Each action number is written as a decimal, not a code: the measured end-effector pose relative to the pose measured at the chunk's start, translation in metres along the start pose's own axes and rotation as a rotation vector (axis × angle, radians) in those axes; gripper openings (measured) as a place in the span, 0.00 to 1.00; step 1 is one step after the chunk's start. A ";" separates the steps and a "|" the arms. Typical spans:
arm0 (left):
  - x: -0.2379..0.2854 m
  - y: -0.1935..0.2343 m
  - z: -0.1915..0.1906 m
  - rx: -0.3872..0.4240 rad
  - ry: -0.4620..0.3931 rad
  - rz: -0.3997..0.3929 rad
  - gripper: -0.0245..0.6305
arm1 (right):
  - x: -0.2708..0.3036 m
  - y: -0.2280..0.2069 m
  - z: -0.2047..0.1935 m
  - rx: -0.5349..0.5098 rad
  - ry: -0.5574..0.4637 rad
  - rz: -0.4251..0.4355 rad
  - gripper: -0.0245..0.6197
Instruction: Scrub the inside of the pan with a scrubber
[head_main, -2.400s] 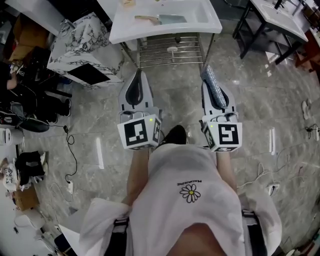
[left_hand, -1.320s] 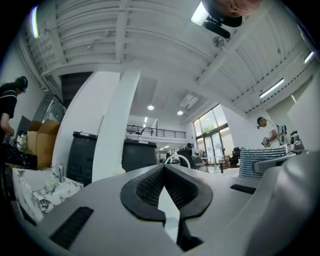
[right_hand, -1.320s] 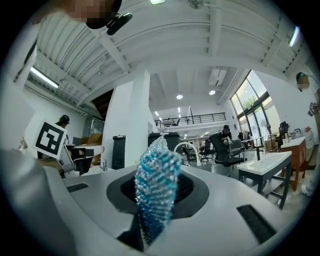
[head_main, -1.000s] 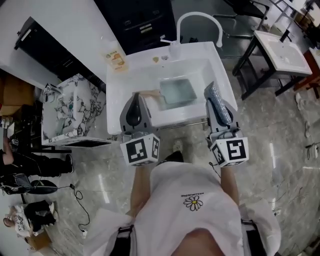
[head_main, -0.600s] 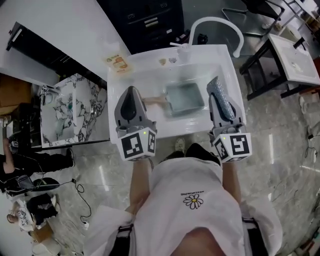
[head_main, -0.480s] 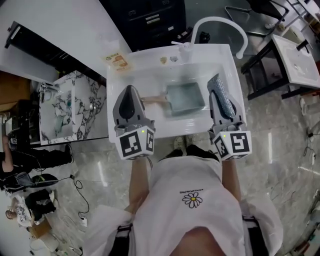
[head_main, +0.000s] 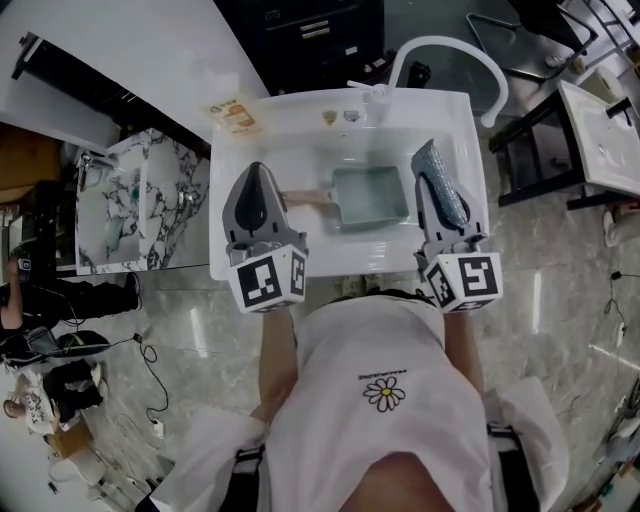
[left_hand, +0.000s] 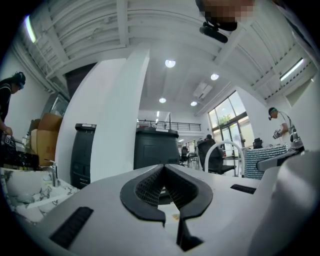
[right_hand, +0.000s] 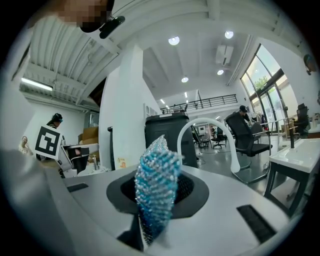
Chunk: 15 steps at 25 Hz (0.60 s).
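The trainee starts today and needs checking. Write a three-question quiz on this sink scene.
1. True or false: the grey rectangular pan with a wooden handle lies inside the white sink.
2. Which one holds the blue-silver mesh scrubber? A: left gripper. B: right gripper.
3. Fill in: the left gripper's jaws are ___ with nothing between them.
Key: 1 true; 2 B; 3 shut.

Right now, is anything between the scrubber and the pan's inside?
Nothing visible. The scrubber, clamped in the right gripper, hangs over the sink's right side. The pan lies open and bare just to its left, handle pointing left. The faucet arches behind, out of the path.
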<state>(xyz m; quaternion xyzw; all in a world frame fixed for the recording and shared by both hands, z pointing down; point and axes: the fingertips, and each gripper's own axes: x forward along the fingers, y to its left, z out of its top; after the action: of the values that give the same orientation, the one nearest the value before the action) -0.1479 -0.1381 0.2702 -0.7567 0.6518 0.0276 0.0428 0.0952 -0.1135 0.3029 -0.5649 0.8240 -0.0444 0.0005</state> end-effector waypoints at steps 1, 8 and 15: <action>0.002 0.000 0.000 0.001 -0.002 0.001 0.06 | 0.001 -0.001 0.000 0.000 0.001 0.001 0.13; 0.012 -0.004 -0.007 0.015 0.041 -0.010 0.06 | 0.007 -0.005 -0.002 0.004 0.007 0.009 0.13; 0.044 -0.025 -0.019 0.178 0.171 -0.282 0.23 | 0.008 -0.010 -0.009 0.022 0.035 0.023 0.13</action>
<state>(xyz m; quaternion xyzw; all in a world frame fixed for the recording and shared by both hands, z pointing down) -0.1167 -0.1799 0.2851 -0.8333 0.5404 -0.1011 0.0574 0.1006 -0.1240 0.3134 -0.5545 0.8297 -0.0633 -0.0071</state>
